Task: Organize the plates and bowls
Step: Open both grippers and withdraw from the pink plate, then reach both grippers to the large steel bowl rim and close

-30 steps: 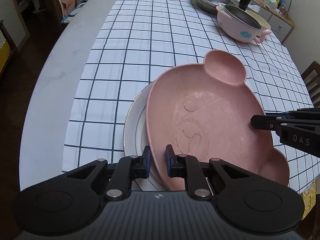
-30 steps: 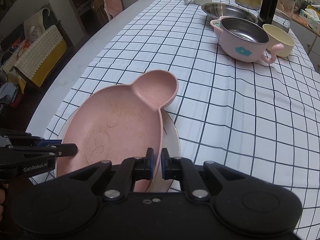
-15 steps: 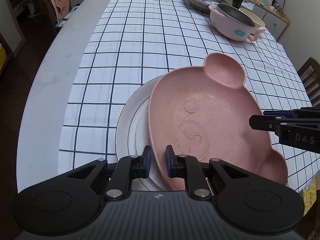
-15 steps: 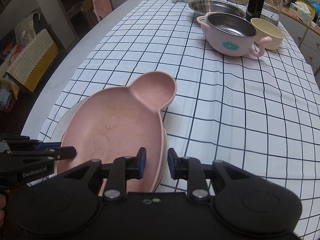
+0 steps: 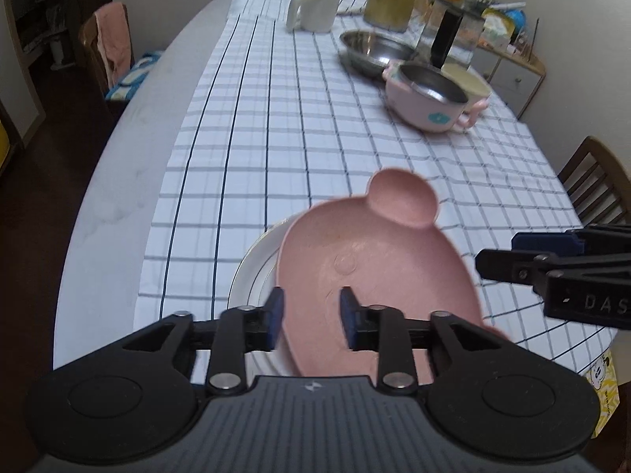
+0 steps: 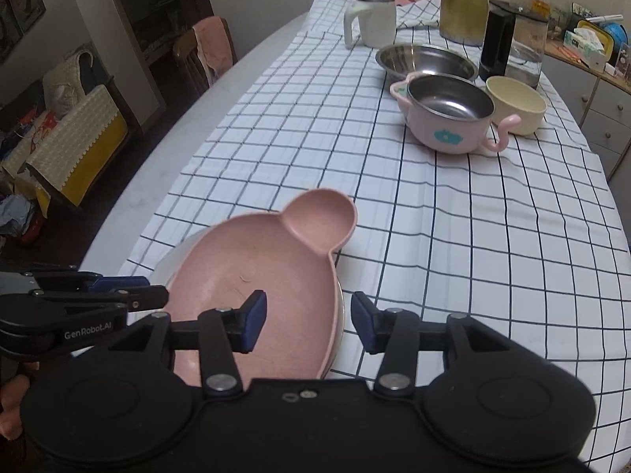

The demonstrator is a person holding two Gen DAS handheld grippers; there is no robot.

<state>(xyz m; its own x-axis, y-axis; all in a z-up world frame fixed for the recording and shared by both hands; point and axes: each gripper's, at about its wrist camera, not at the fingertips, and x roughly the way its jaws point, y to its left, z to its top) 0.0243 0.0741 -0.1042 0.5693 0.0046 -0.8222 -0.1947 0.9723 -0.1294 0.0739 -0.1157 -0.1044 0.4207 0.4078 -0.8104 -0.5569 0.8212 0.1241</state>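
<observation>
Table (image 6: 165,146): you are working over its checked cloth (image 6: 453,236).
Pink plate (image 5: 378,272): it is lying on the white plate (image 5: 252,272) at the 6 o'clock edge of the cloth, its round ear pointing to 12 o'clock.
Pink bowl (image 6: 445,118): it is standing at 1 o'clock, beside a cream bowl (image 6: 516,104) and a steel bowl (image 6: 426,61).
Left gripper (image 5: 309,317): your jaws have just been opening; they are standing apart above the pink plate's rim, gripping nothing.
Right gripper (image 6: 309,321): your jaws have just been opening; they are standing apart, free of the rim.
</observation>
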